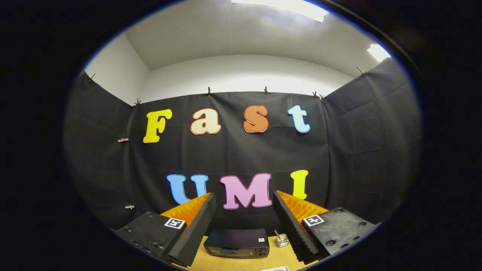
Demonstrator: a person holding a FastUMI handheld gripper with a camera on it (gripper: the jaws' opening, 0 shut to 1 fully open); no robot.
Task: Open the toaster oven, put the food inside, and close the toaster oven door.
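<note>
Claw (pixel 244 210) is released, fingers spread wide w/ nothing between them, held well above the desk (pixel 211 263). Beyond and below the tips sits the toaster oven (pixel 237 244) — door looks shut. Likely heavy, rigid, stays put; glass front, so pull the door's handle edge, prob. gently. Small jar (pixel 281 240) just beside it — avoid.

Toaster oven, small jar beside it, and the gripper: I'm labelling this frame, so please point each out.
Toaster oven (pixel 236 244): gripper view, front door.
Small jar (pixel 281 240): gripper view, its body.
Gripper (pixel 244 205): gripper view, midway between its open fingertips.
</note>
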